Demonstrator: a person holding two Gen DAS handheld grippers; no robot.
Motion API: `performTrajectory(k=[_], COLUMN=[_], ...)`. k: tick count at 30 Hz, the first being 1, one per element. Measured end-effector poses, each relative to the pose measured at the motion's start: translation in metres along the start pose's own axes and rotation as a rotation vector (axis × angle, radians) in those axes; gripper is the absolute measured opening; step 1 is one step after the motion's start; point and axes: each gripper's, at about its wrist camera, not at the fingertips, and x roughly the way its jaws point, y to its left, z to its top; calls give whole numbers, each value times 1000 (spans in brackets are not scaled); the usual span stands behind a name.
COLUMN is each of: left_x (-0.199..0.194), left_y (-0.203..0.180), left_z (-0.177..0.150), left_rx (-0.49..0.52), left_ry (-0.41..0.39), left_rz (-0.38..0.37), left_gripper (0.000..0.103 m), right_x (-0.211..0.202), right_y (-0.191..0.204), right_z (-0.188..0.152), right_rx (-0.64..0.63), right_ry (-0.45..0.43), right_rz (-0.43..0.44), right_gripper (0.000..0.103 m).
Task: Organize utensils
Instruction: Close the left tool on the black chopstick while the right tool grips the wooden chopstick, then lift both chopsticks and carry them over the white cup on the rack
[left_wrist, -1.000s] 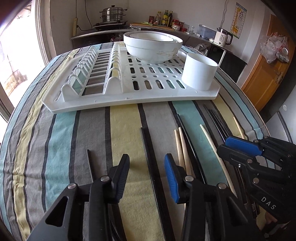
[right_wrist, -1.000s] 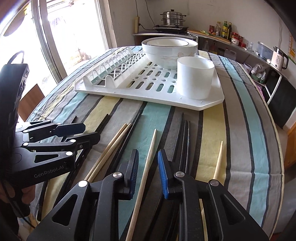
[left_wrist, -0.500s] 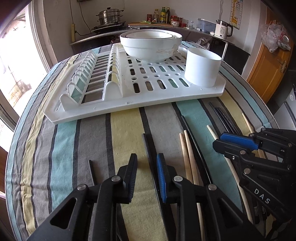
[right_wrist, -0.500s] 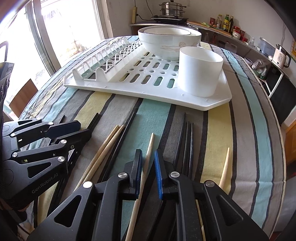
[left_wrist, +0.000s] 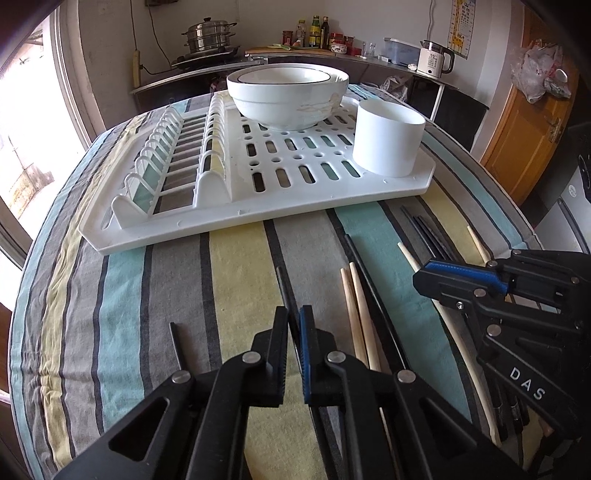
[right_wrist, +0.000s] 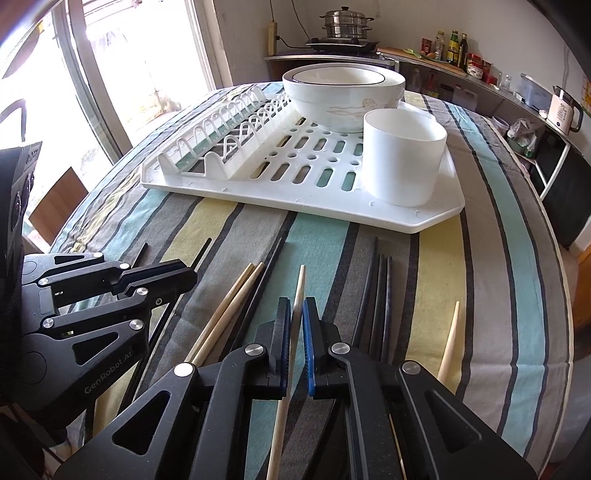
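Jaws have just been closing: your left gripper (left_wrist: 293, 319) pinches a black chopstick (left_wrist: 283, 286) at lower centre, your right gripper (right_wrist: 295, 314) a pale chopstick (right_wrist: 300, 286), both lying on the worktop (left_wrist: 236, 273); lifted off-centre, either may pivot and slip.

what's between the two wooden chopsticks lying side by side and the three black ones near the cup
In the right wrist view: a black chopstick, then the wooden chopstick in the right gripper.
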Motion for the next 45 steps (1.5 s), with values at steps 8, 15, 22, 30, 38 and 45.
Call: performTrajectory(k=[8,15,22,30,38,45], left_x=[-36,-81,-122,-158,-177,-179], left_y=[2,4,5,6,10,10], left_z=[7,10,8,4,2,10], left_rx=[-7,-12,-8,1,-10,-8], left_ry=[-74,-171,-265,-344,-383,-397], left_rz=[-28,-50,-68,-79,-82,-81], left_gripper=[6,6,5,5,5,4], right_x=[-38,-76,-109,-129,-144,-150], right_y=[1,2,4,6,8,4], right_z=[6,7,3,-6,-10,-5], right_rx=[-2,6,6,3,-2,-2], right_ry=[-89,-189,-278,-328,-367,-384], right_rz=[30,52,67,74,78,72], right_gripper=[6,6,5,5,5,5])
